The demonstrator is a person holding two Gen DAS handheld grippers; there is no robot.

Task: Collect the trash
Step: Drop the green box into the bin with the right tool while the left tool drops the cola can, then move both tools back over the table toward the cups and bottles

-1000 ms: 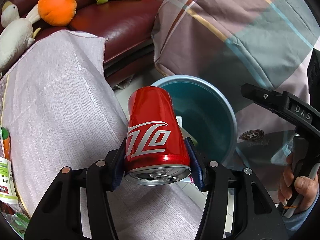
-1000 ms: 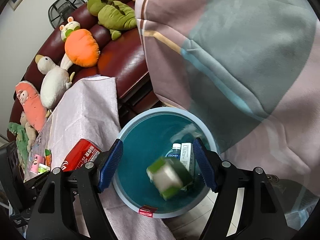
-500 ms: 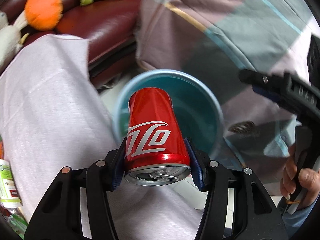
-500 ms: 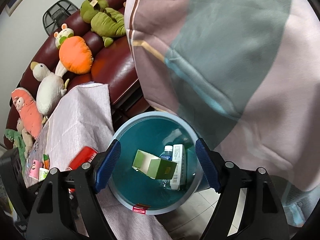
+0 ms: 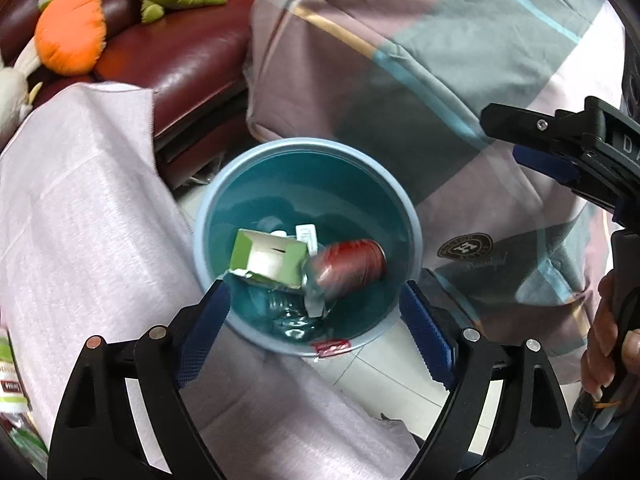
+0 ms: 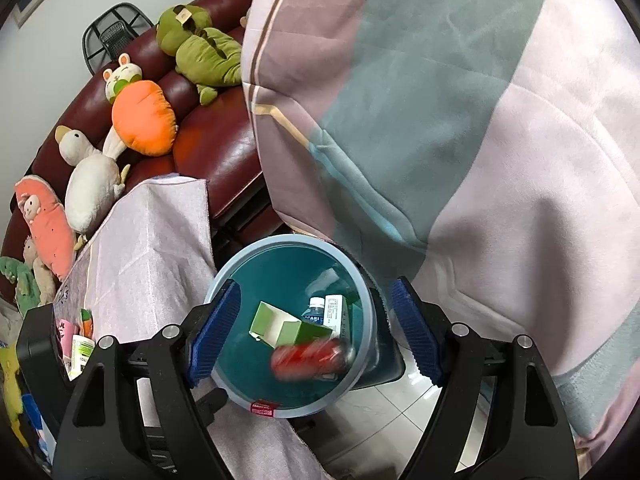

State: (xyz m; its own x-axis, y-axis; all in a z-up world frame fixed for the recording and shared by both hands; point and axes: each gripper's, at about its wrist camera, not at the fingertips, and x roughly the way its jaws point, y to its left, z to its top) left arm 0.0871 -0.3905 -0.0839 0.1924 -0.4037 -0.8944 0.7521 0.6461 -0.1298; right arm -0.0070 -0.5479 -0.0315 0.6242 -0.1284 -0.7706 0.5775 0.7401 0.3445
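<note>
Left gripper (image 5: 314, 332) opening, empty

There is 1 blue bin (image 6: 224, 288). Inside it are 1 red can (image 6: 308, 360), 1 green box (image 6: 280, 326) and 1 bottle (image 6: 314, 310). The sofa (image 6: 216, 148) has 5 soft toys.

Left gripper (image 5: 314, 332): black plastic frame, triangular cutouts, silver screw heads, ribbed blue finger pads (image 5: 206, 330). Right gripper (image 6: 314, 330) same build; white "DA" lettering on its body, seen from left wrist.

Glossy leather sofa (image 5: 188, 68), matt plastic bin (image 5: 414, 236), seemingly metal can (image 5: 348, 266)
</note>
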